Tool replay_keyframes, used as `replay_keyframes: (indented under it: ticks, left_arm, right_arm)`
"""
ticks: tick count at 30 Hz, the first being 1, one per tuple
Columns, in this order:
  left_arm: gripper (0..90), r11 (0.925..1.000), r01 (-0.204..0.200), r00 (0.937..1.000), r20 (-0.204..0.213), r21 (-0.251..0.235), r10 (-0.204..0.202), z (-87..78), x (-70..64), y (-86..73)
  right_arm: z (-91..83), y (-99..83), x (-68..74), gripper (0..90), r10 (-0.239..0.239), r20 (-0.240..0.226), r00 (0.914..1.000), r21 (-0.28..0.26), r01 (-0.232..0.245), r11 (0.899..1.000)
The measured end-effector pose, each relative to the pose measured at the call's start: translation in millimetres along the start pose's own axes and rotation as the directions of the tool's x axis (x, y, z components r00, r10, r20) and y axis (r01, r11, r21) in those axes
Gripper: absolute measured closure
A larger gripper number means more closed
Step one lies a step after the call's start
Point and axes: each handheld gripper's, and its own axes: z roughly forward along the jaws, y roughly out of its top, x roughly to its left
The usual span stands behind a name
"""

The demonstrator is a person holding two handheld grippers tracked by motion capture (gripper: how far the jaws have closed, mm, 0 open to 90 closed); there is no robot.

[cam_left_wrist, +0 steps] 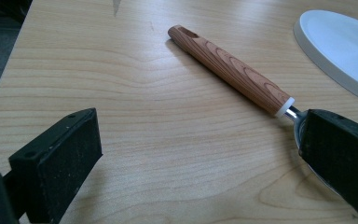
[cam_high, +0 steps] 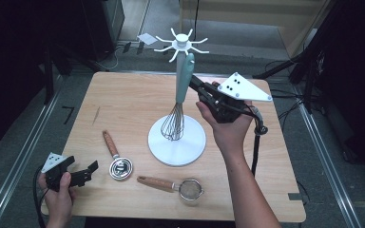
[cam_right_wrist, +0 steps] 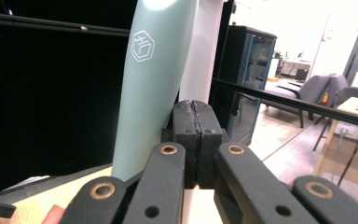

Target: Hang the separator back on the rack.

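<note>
A whisk (cam_high: 185, 76) with a mint-green handle hangs from the white hook stand (cam_high: 192, 142), its wires just above the round base. My right gripper (cam_high: 193, 81) is shut with nothing between its pads, its tips against the right side of the handle. In the right gripper view the shut gripper (cam_right_wrist: 196, 121) sits beside the green handle (cam_right_wrist: 154, 79), in front of the white pole (cam_right_wrist: 200, 51). My left gripper (cam_high: 81, 165) is open low at the table's front left. A wood-handled measuring spoon (cam_left_wrist: 233, 72) lies ahead of its spread gripper (cam_left_wrist: 203, 128); the right jaw hides the bowl.
The measuring spoon (cam_high: 120, 168) and a wood-handled small strainer (cam_high: 190, 189) lie on the wooden table (cam_high: 123, 99) in front of the stand. The stand's base edge (cam_left_wrist: 340, 46) lies to the right in the left gripper view. Dark floor and tripod legs surround the table.
</note>
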Motion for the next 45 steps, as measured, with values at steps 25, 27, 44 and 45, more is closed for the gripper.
replay_keyframes:
  ticks: [25, 27, 44, 45]
  left_arm:
    - [0.0, 1.0000, -0.004, 1.0000, -0.007, 0.001, 0.004, 0.1, -0.9, 0.0]
    - [0.0, 1.0000, -0.005, 1.0000, -0.007, 0.001, 0.005, 0.2, -0.8, 0.0]
    - [0.0, 1.0000, -0.009, 0.9999, -0.010, 0.001, 0.009, 0.0, -1.6, -0.1]
    - [0.0, 1.0000, -0.008, 0.9999, -0.009, 0.000, 0.008, -0.1, -1.6, -0.1]
  right_arm:
    - [-3.2, -3.9, 21.3, 85.8, 0.006, 0.089, 0.9960, 0.014, -0.008, 1.000]
    - [-5.0, -5.2, 18.4, 84.2, 0.004, 0.104, 0.9946, 0.015, -0.005, 1.000]
    - [-47.8, -51.1, -18.6, 57.9, 0.063, 0.322, 0.9447, 0.083, -0.095, 0.992]
    - [-51.3, -54.9, -20.3, 56.9, 0.072, 0.325, 0.9429, 0.089, -0.106, 0.990]
